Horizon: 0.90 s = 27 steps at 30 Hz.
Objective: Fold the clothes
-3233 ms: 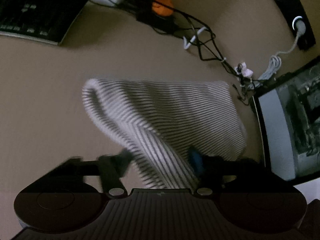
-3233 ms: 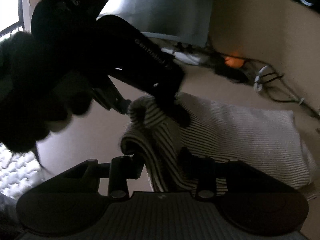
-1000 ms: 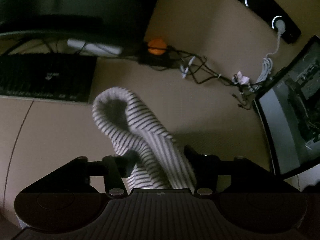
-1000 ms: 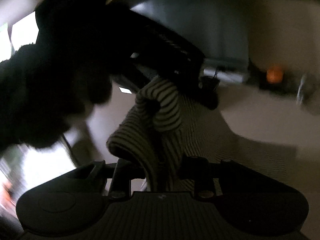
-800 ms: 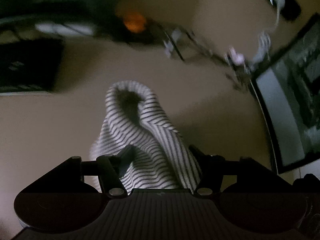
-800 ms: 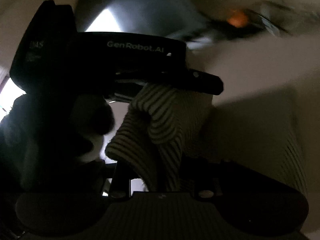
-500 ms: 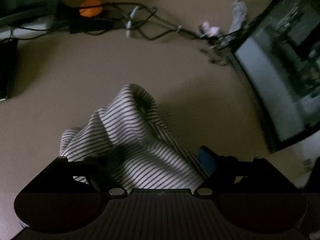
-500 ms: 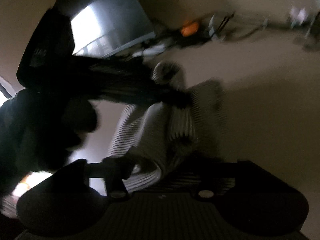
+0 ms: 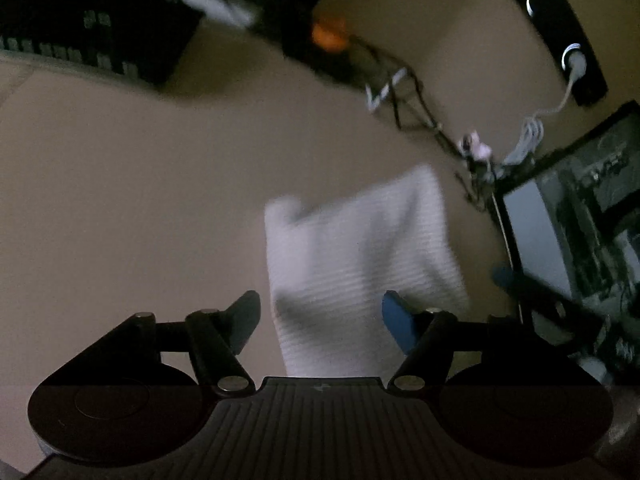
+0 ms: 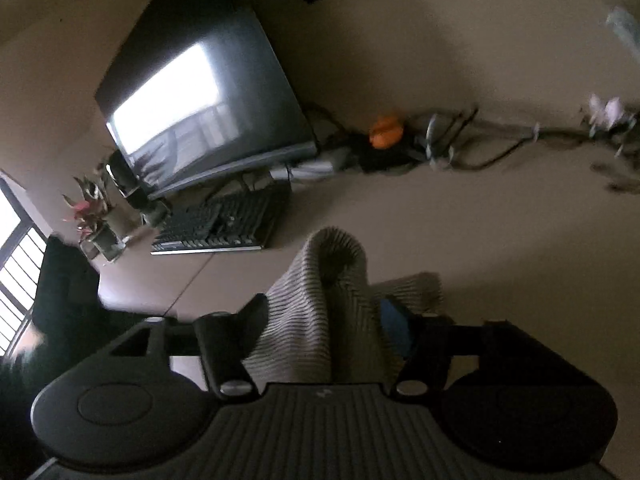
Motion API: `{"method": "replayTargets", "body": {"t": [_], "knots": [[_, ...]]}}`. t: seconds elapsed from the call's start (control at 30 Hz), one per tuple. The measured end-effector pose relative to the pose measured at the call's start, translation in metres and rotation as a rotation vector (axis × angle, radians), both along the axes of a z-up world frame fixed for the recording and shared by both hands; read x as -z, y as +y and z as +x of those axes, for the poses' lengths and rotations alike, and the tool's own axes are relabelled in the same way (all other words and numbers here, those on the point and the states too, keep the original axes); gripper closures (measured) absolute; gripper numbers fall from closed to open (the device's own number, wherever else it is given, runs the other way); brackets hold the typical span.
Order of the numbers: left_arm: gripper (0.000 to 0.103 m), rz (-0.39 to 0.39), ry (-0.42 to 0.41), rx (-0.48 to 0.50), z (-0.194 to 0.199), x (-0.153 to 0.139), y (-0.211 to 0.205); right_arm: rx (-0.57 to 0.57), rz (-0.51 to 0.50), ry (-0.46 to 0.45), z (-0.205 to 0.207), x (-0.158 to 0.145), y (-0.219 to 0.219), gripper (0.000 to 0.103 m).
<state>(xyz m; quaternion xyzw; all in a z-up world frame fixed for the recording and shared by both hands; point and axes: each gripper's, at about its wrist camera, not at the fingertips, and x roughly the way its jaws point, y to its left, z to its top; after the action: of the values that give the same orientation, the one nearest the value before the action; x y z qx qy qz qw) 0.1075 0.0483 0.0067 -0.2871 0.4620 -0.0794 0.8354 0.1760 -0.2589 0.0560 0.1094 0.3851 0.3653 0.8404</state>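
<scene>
A white garment with thin dark stripes (image 9: 360,256) lies folded on the tan desk, blurred by motion in the left wrist view. My left gripper (image 9: 320,316) is open above its near edge, the jaws spread apart and not pinching the cloth. In the right wrist view the striped garment (image 10: 320,304) bunches up in a raised loop between the jaws of my right gripper (image 10: 324,324), which is shut on it. The right gripper's blue pad shows behind the cloth.
A black keyboard (image 10: 220,224) and a dark monitor (image 10: 200,100) stand at the desk's left. An orange object (image 10: 384,132) sits among tangled cables (image 9: 404,96) at the back. A second screen (image 9: 580,232) stands at the right. A potted plant (image 10: 96,216) is far left.
My left gripper has let go of the striped garment and opened, and the cloth now lies flatter on the desk. My right gripper has swung round and still holds the cloth.
</scene>
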Motion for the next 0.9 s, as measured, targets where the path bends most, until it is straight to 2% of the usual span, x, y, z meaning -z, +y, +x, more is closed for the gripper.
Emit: {"method": "replayTargets", "body": {"t": [0.07,0.13,0.2,0.23,0.37,0.43,0.5,0.57,0.6,0.73,0.83,0.9], "knots": [[0.029,-0.009,-0.005,-0.003,-0.002,0.011,-0.002,0.009,-0.017,0.038,0.009,0.015,0.015,0.033],[0.030,-0.053,-0.011,0.001,-0.001,0.016,-0.006,0.003,-0.019,0.101,0.022,0.034,0.026,0.035],[0.031,-0.050,-0.025,0.010,0.001,0.006,-0.014,-0.003,0.009,0.190,0.029,0.043,0.032,0.053],[0.032,-0.033,-0.046,0.034,0.002,-0.004,-0.018,-0.005,0.035,0.200,0.029,0.039,0.033,0.053],[0.032,0.050,-0.185,0.136,0.003,-0.047,-0.043,0.041,0.107,0.122,0.019,0.013,0.005,0.053],[0.032,0.062,-0.218,0.165,0.005,-0.054,-0.056,0.092,0.112,0.105,0.018,0.009,-0.017,0.054],[0.031,0.058,-0.213,0.195,0.009,-0.048,-0.067,0.148,-0.002,0.064,0.016,0.017,-0.028,0.054],[0.030,0.083,-0.180,0.221,0.012,-0.039,-0.081,0.189,-0.186,-0.004,0.012,0.035,-0.026,0.053],[0.029,0.106,-0.162,0.234,0.013,-0.033,-0.088,0.198,-0.250,-0.035,0.010,0.043,-0.025,0.047],[0.022,0.184,-0.138,0.236,0.017,-0.027,-0.098,0.190,-0.267,-0.088,0.005,0.041,-0.021,0.042],[0.021,0.230,-0.119,0.226,0.016,-0.025,-0.092,0.184,-0.286,-0.127,0.006,0.033,-0.018,0.034],[0.021,0.264,-0.109,0.220,0.014,-0.024,-0.086,0.185,-0.293,-0.153,0.007,0.026,-0.016,0.025]]}}
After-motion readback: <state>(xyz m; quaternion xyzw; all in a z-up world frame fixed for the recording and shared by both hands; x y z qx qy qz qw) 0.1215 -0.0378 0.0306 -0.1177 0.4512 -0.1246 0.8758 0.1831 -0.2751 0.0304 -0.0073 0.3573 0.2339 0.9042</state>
